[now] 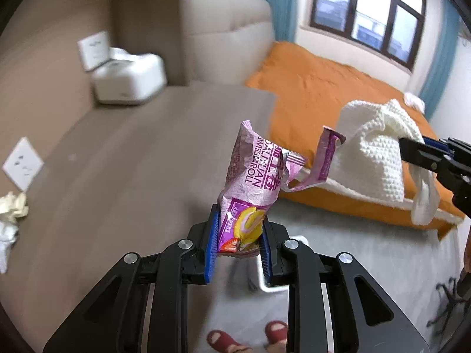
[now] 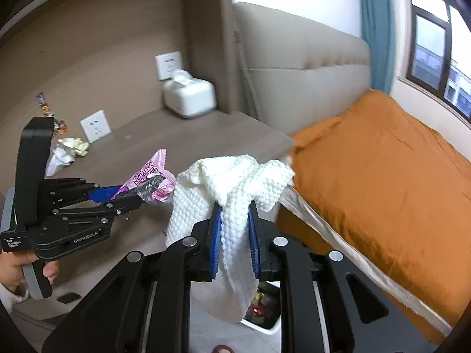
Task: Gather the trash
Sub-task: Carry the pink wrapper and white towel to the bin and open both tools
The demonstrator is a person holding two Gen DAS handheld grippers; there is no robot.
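Both hands loaded! Left gripper [image 1: 240, 242] fingers clamp the pink wrapper [image 1: 253, 176], right gripper [image 2: 234, 235] fingers pinch the white cloth [image 2: 232, 188], above the bin [image 2: 265, 309]. Crumpled paper [image 2: 73, 147] waits on the worktop [image 2: 182, 141].

Left gripper [image 1: 240, 232] tilts down – jaws pinched nearly shut. Right gripper [image 2: 234, 235] does the same. A hand [image 2: 13, 270] grips the left one's handle.
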